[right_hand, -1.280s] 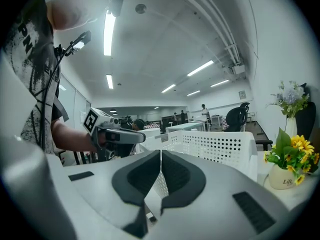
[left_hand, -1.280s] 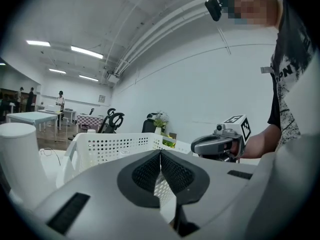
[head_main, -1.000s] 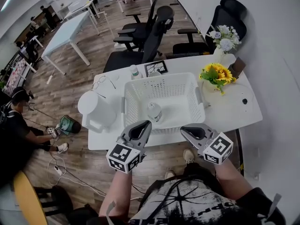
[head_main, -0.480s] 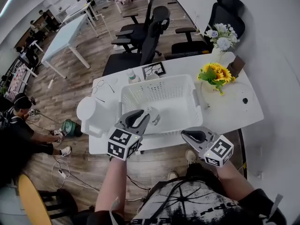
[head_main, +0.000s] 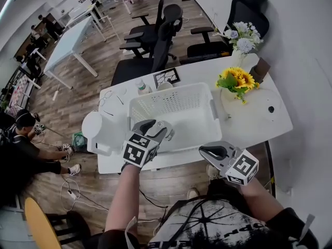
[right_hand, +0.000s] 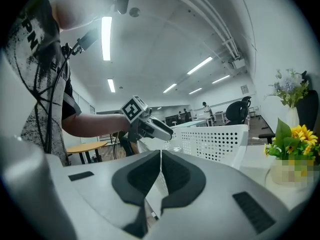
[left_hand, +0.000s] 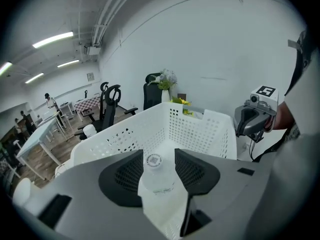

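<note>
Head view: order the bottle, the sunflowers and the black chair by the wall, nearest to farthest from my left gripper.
1. The bottle: in the white basket, right between the jaws of the left gripper.
2. The sunflowers: on the table, right of the basket and further back.
3. The black chair: behind the table, far right, by the wall.
</note>
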Demonstrator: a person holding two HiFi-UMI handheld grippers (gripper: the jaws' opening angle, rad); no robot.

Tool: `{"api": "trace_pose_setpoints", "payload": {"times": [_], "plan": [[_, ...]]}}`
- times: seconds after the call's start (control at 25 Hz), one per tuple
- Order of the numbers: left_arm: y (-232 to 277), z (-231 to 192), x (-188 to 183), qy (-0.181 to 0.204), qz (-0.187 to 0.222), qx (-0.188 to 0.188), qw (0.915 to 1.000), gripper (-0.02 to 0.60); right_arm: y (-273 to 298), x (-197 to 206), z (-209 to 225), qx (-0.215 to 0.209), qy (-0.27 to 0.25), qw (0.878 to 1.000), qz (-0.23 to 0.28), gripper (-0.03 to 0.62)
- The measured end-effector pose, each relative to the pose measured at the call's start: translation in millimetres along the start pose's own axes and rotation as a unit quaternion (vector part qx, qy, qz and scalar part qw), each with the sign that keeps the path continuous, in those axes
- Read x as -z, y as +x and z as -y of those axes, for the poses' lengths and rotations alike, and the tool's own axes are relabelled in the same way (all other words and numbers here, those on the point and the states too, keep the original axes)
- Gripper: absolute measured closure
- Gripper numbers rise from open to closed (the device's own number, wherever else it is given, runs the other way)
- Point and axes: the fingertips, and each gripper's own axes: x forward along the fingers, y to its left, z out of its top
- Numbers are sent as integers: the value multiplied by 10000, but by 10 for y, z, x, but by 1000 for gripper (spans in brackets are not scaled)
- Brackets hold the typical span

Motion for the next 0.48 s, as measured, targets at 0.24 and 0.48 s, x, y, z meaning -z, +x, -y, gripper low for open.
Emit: {"api": "trace_pose_setpoints", "payload": {"times": [0.24,0.48], "plan": [[173,-22,9,-152,-446,268,9985,388,27,-4,-23,-158,2,9999,-17,569],[313,22,179,-155,-1125,586,9918,385,31,8,-52,-274,-36,9996,-20,569]]}}
